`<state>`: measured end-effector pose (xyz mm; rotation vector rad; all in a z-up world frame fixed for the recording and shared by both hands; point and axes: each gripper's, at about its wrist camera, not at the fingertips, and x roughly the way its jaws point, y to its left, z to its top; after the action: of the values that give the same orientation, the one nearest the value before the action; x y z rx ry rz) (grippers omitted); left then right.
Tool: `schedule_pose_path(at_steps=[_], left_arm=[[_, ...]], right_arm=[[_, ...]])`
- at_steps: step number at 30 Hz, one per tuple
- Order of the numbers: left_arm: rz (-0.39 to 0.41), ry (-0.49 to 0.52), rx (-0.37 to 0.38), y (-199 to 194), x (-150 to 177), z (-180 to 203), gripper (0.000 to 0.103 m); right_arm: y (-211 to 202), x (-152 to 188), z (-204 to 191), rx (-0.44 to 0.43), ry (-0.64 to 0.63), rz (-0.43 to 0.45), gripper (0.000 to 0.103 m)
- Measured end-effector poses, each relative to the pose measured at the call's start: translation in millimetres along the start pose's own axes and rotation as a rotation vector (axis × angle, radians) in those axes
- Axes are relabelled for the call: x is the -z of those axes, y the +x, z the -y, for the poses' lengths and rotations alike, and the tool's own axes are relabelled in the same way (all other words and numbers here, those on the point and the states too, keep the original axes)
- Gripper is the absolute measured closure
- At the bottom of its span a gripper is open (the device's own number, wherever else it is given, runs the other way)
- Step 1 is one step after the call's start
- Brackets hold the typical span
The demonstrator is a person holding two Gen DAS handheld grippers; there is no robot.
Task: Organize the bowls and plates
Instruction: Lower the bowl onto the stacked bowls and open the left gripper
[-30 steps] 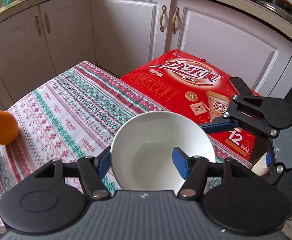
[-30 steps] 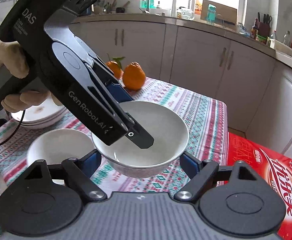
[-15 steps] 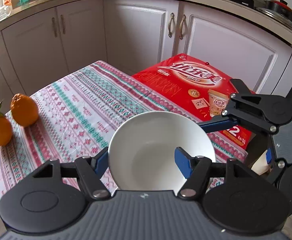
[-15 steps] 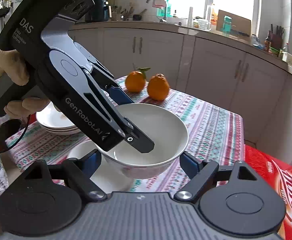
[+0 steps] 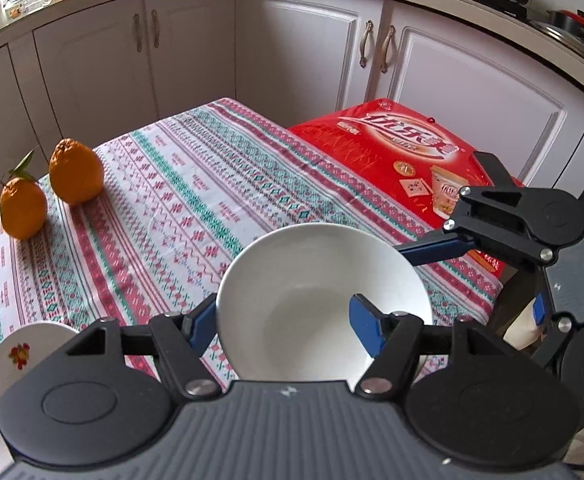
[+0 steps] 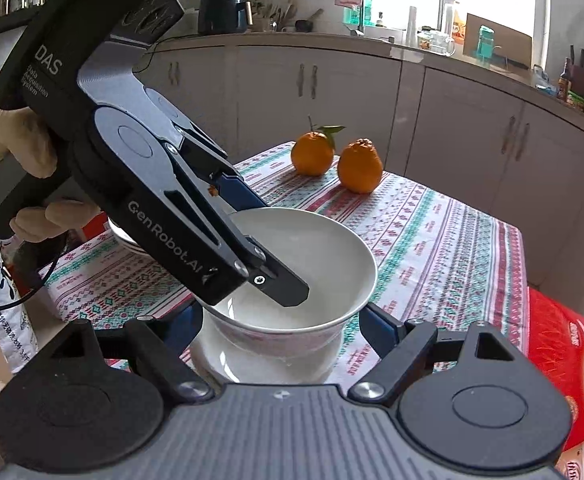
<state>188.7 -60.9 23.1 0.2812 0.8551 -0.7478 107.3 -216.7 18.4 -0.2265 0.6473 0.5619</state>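
Between the fingers of the right tool [image 6: 281, 318] sits the task's thing, a plain white glazed ceramic bowl [image 6: 312, 248], lifted off the patterned-cloth tabletop [image 5: 171, 208]. The two blue pads flank its lower body and seem to bear on it from both sides, so we judge that this tool carries it at a middling spread.

The left tool [image 5: 281, 322] stands astride the bowl's wall, one finger inside and one outside the rim. Its jaws have just been opening a little, with that wall between them. The inner pad looks clear of the porcelain, so we read this grip as slack.

We expect the bowl to be stiff, fairly light and brittle, and its glaze slick against the pads. It would slide rather than give, and a knock on another dish could chip it. The firmest hold, in our view, is across the lower body, as the right tool has it, or a pinch over the rim.

The bowl is empty. Directly beneath it, close under the right tool, lies a second white ceramic bowl [image 6: 267, 364]. We cannot tell whether the two touch, nor what else the lower one holds. Just left of the left tool lies a white plate with a small flower motif [image 5: 15, 364], its visible part bare.
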Motion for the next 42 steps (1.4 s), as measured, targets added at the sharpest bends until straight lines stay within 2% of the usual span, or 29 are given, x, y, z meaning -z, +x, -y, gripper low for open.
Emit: schedule_pose_path(at_steps=[16, 38, 42], left_arm=[[-0.027, 0.007, 0.012, 12, 14, 1, 0.035], [-0.036, 0.000, 0.019, 19, 22, -2, 0.035], [-0.025, 0.005, 0.018, 17, 22, -2, 0.032]], right_arm=[[12, 11, -1, -0.018, 0.023, -0.051, 0.015], [17, 14, -1, -0.024, 0.021, -0.067, 0.014], [17, 14, -2, -0.018, 0.012, -0.058, 0.011]])
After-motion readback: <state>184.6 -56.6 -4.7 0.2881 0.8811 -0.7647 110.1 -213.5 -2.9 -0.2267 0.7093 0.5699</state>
